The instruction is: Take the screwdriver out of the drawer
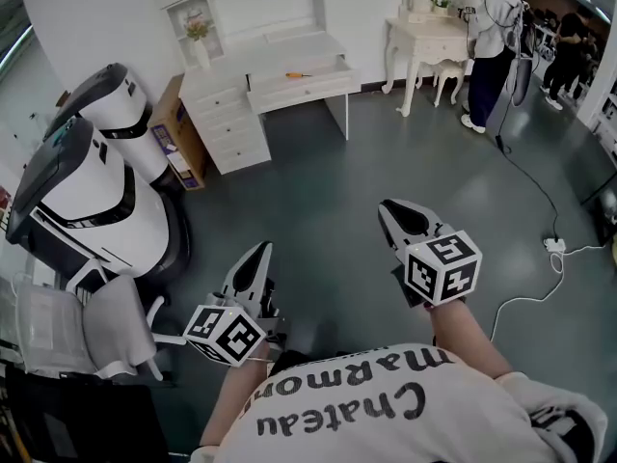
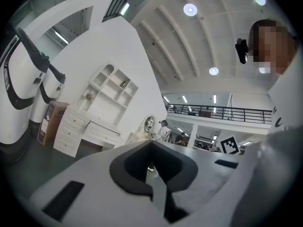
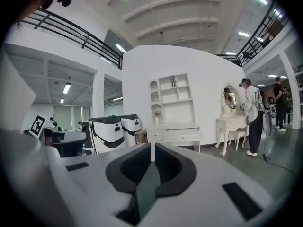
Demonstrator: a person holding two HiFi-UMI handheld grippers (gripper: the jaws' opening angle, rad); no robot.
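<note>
An orange-handled screwdriver (image 1: 299,74) lies in the open drawer (image 1: 307,87) of a white desk (image 1: 224,99) far across the room. The desk also shows small in the left gripper view (image 2: 87,130) and the right gripper view (image 3: 173,135); the screwdriver cannot be made out there. My left gripper (image 1: 262,251) (image 2: 151,145) is held low at the near left, jaws shut and empty. At the near right, my right gripper (image 1: 388,207) (image 3: 152,148) is likewise shut with nothing in it. Both point toward the desk from several steps away.
Two large white-and-black machines (image 1: 96,191) stand at the left, with a cardboard box (image 1: 178,133) beside the desk and a white chair (image 1: 87,326) near me. A person (image 1: 492,46) stands at a dressing table (image 1: 434,37). A cable and power strip (image 1: 554,244) lie on the grey floor.
</note>
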